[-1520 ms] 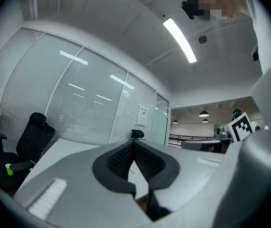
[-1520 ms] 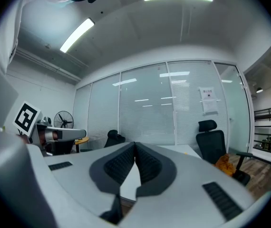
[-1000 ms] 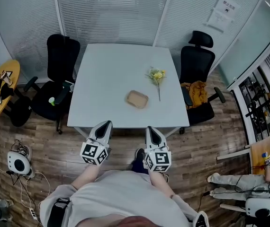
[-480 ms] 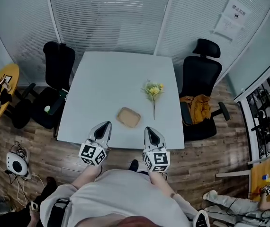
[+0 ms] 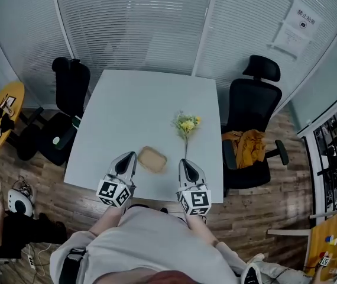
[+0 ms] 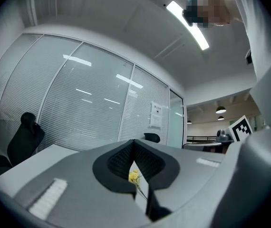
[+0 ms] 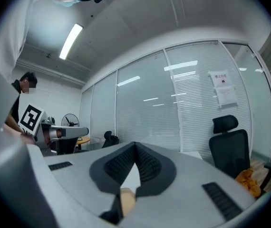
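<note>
L gripper (image 5: 129,156) & R gripper (image 5: 185,162): jaws pressed together, empty | now over near edge of white table (image 5: 139,99), closer than 1 s ago | tan tray (image 5: 151,159) between them; yellow flower sprig (image 5: 185,125) just beyond.

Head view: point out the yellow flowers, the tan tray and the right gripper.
yellow flowers (image 5: 186,125), head view, on the blooms.
tan tray (image 5: 152,159), head view, its bare middle.
right gripper (image 5: 184,163), head view, at its front tip.

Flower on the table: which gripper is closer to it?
Right. The right gripper is just short of the stem end of the flower; the left gripper is farther off to its left, past the tan tray.
</note>
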A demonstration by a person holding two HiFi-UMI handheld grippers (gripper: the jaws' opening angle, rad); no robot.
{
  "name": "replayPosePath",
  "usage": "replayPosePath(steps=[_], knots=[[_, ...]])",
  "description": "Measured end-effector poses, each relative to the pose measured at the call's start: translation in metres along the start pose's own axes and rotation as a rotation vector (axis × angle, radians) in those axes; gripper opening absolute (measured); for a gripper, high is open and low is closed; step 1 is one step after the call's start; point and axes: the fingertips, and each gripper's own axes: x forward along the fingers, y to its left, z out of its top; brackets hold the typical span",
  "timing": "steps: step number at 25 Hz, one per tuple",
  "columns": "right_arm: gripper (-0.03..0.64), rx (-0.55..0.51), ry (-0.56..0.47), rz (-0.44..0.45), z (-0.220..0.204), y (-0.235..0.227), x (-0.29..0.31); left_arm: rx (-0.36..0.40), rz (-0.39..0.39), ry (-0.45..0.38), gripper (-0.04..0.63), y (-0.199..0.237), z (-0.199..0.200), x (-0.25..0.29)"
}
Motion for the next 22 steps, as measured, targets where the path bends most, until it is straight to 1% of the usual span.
replayPosePath(steps=[3,6,11,14,22], knots=[[0.008,-0.005,0.001,0.008,0.002,-0.004,0.013,0.024,0.0,-0.003,0.009,0.005,0.002,0.012],[0.008,0.001,0.0,0.004,0.003,-0.006,0.027,0.06,-0.025,-0.017,0.009,0.009,0.007,0.021],[0.008,0.019,-0.007,-0.028,0.008,-0.005,0.048,0.09,-0.067,0.013,0.009,0.023,0.007,0.037],[0.008,0.022,-0.005,-0.039,0.008,-0.005,0.058,0.111,-0.081,0.017,0.009,0.028,0.01,0.045],[0.008,0.033,0.022,-0.055,0.002,0.003,0.071,0.097,-0.078,0.043,0.009,0.048,-0.002,0.05]])
